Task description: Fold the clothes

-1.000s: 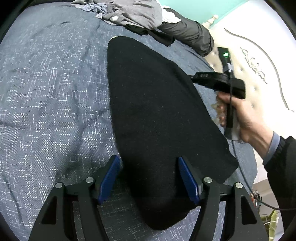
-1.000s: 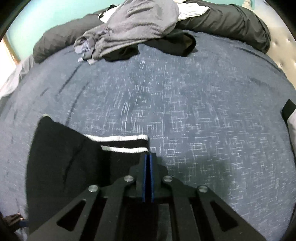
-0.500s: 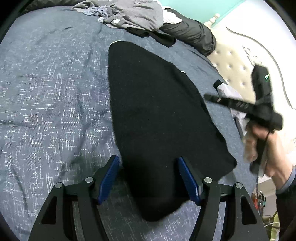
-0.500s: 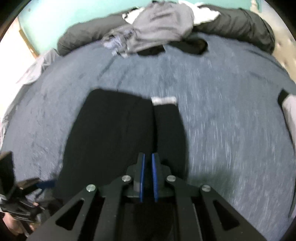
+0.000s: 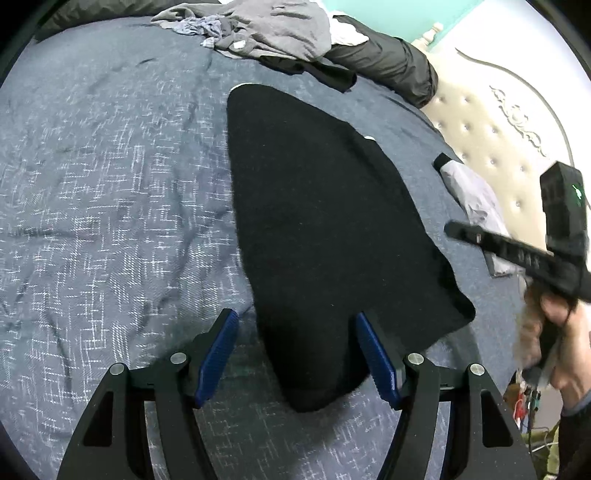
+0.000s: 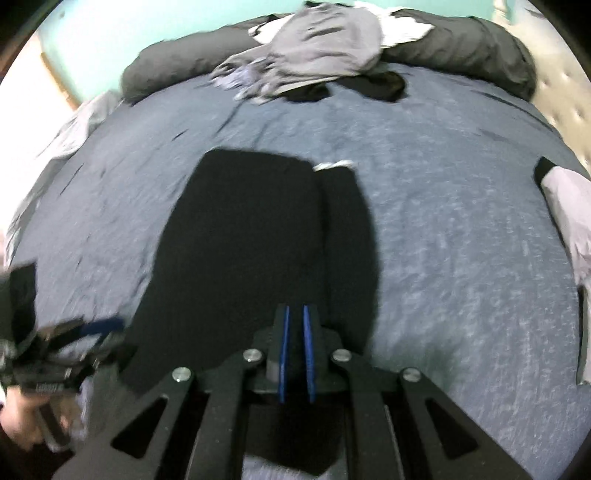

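Two grippers over black garment (image 5: 325, 229), left gripper (image 5: 295, 358) fingers spread, right gripper (image 6: 295, 350) fingers narrowly parted, empty

a home bedroom: a bed with blue-grey bedspread (image 5: 110, 184), a tufted cream headboard (image 5: 491, 147) upper right, teal wall (image 6: 110, 37).

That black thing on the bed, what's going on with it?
A person is folding laundry with a handheld gripper in each hand. The black garment lies flat on the blue bedspread, a sleeve with a white-striped cuff laid along one side. The left gripper is open, hovering over the garment's near end. The right gripper has a narrow gap and holds nothing. A pile of grey clothes waits at the far edge.
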The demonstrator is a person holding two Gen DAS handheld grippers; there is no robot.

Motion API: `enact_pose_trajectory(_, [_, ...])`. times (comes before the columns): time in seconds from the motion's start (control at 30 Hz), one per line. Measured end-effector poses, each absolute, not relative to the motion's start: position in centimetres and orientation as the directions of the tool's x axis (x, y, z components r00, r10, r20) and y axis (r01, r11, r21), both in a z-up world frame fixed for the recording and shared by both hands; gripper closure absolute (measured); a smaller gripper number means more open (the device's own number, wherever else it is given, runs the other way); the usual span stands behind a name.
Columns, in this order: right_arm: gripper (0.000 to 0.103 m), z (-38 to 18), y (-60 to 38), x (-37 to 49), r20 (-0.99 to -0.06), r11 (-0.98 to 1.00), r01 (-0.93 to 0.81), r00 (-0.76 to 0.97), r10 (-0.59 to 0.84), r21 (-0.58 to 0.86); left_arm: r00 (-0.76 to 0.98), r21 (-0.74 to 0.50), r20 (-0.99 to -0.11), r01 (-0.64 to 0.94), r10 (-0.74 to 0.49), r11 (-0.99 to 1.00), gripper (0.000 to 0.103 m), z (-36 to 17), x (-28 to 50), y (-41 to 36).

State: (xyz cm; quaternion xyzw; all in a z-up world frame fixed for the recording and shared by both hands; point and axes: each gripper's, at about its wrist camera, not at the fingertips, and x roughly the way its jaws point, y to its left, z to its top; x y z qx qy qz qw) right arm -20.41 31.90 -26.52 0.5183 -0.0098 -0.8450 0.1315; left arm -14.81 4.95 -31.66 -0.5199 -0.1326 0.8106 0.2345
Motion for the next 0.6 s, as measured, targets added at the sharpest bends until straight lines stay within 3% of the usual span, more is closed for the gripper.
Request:
enact_pose_trajectory(0.33, [0.095, -31.3, 31.9, -17.5, -0.922, -0.967, 0.209, -0.324, -0.211, 0.148, -0.335, -0.420, -0.807, -0.251, 0.485, -0.872, 0.033, -31.5, -14.2, 5.8])
enact_pose_trajectory(0.4, [0.100, -31.4, 32.5, -17.4, -0.923, -0.970, 0.188, -0.324, -0.208, 0.152, -0.333, -0.401, -0.817, -0.259, 0.471, -0.879, 0.033, -31.7, -13.9, 6.1])
enact_pose_trajectory(0.6, [0.100, -32.1, 33.1, -17.2, -0.927, -0.974, 0.184, -0.324, -0.190, 0.135, -0.317, -0.353, -0.844, -0.280, 0.433, -0.893, 0.031, -32.4, -13.8, 7.0])
